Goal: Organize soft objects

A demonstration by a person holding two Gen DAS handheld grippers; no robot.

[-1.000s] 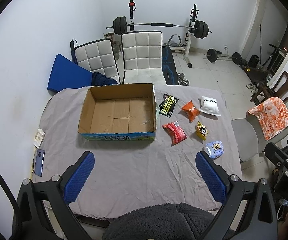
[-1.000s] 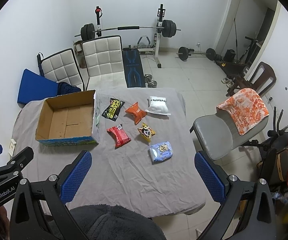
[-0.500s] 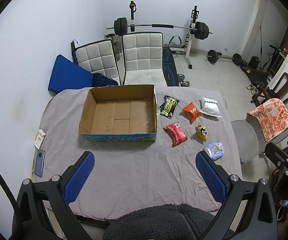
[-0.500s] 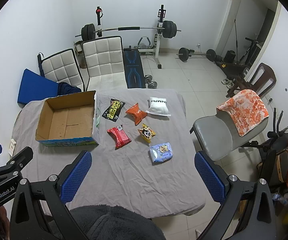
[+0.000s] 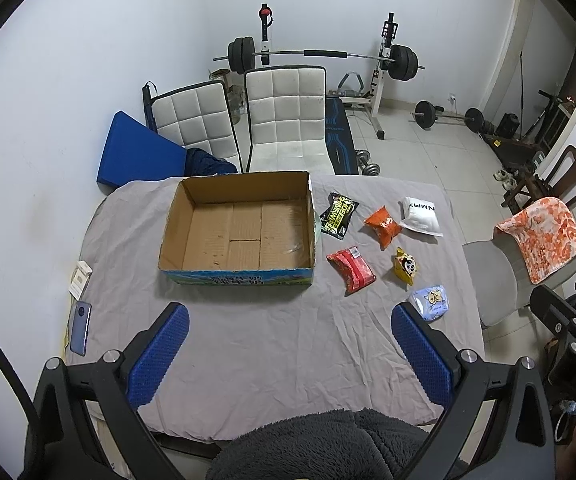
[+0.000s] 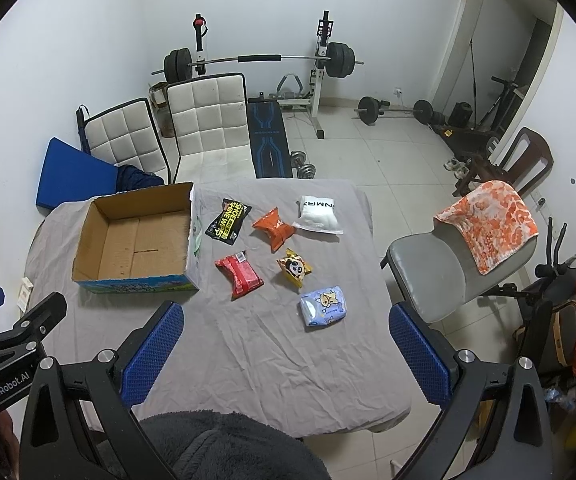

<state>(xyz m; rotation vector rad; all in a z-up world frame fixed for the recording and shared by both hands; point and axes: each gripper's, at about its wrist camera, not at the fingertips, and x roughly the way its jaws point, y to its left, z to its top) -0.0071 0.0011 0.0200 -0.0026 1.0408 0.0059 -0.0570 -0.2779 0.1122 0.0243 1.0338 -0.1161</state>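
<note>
Grey-clothed table (image 5: 248,344) under both tools, carrying an open cardboard box (image 5: 238,228) at left, nothing visible inside, long side running left to right. Left gripper (image 5: 288,344) held above the near edge, blue pads spread wide, gripping nothing, touching nothing. Right gripper (image 6: 284,340) likewise spread wide and bare, hanging over the cloth near the light blue tissue pack (image 6: 323,306). To the right of the box, well apart from both tools: white pouch (image 6: 318,214), black wipes packet (image 6: 228,221) lying lengthwise toward the far edge, red packet (image 6: 240,274) angled diagonally, orange snack bag (image 6: 274,228), yellow panda packet (image 6: 294,268).
</note>
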